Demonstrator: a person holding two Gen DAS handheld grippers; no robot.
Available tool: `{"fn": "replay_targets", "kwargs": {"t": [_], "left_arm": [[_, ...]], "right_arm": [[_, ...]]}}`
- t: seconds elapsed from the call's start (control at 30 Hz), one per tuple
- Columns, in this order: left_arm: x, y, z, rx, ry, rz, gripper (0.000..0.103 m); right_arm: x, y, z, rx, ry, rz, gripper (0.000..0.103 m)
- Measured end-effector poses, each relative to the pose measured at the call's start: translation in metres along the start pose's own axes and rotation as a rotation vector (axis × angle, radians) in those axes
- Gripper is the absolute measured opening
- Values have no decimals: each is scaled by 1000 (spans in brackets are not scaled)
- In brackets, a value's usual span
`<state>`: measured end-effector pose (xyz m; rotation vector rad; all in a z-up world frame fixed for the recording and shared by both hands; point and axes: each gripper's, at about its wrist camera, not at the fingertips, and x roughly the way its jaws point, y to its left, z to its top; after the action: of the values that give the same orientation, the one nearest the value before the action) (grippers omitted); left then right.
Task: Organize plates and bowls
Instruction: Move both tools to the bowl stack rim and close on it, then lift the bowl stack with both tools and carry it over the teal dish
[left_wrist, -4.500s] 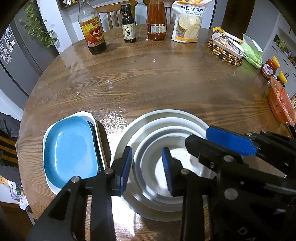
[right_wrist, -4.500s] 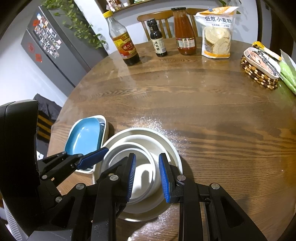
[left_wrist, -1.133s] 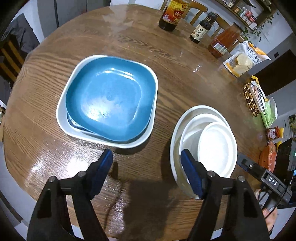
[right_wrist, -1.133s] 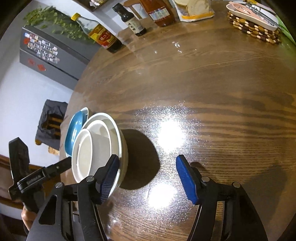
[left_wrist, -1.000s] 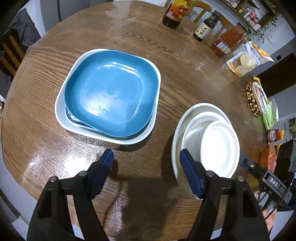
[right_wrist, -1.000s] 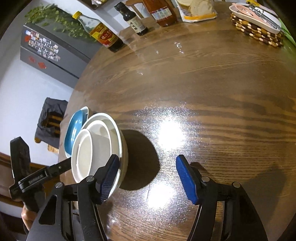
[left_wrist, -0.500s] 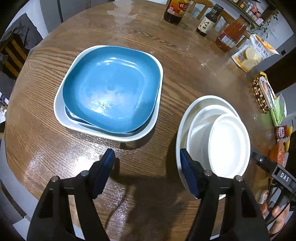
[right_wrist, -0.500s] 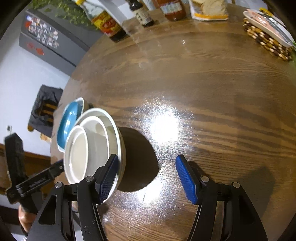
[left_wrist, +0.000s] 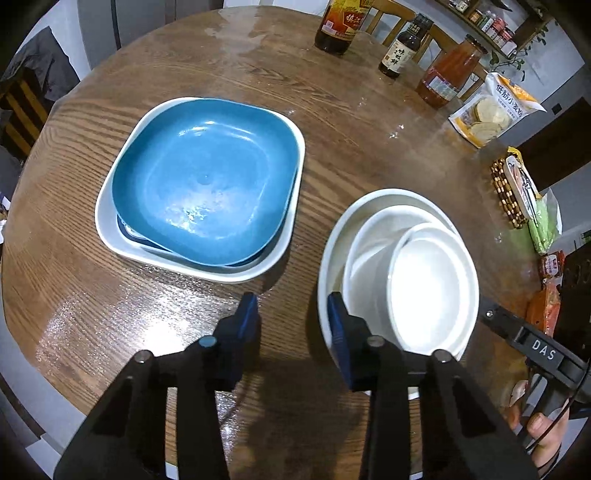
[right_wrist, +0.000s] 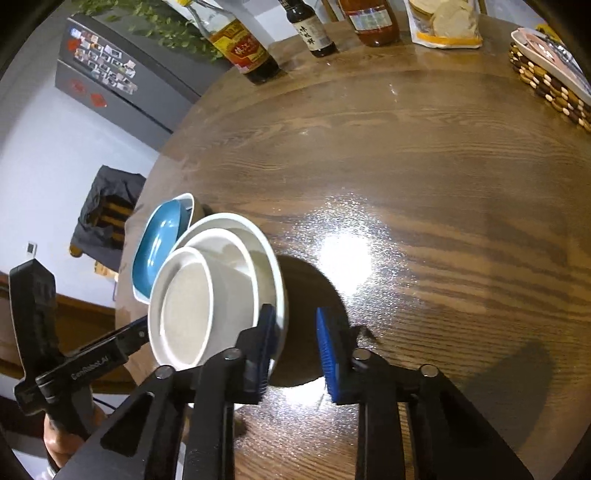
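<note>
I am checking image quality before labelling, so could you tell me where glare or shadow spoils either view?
Right wrist view: strong lamp glare on the table, dark shadow beside the white bowls. Left wrist view: soft sheen on the blue plate, fisheye bending and dark corners.

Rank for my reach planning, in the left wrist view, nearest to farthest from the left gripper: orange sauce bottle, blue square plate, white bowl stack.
From the left gripper:
1. White bowl stack, just right.
2. Blue square plate, ahead, left.
3. Orange sauce bottle, far edge, right.

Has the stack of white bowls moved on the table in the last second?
No. The white bowls sit the same way beside the blue plate.
</note>
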<state>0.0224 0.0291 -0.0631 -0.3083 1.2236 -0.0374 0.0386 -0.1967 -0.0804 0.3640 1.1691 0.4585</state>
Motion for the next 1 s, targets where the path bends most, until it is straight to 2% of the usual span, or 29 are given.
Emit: {"fn": "replay_targets", "kwargs": {"t": [0.1,0.23,0.37,0.57,1.0], "left_arm": [[-1,-7,0,18,-10,-5,21],[-1,-19,-2,70,-23,16,3],[-1,-24,-4,106,-50,62,3],[-2,-23,-4,109,-63,58,3],[-36,-20,2,139,-196,81,3]], "right_arm": [[0,11,-1,-25,-11,-14,12],[-1,10,-2,-21,-19,-24,12],[-4,8,-4,-17,-28,-33,12],[-11,17,-4,-37,-44,-38,12],[-28,45,9,-83,-102,-21,12]]}}
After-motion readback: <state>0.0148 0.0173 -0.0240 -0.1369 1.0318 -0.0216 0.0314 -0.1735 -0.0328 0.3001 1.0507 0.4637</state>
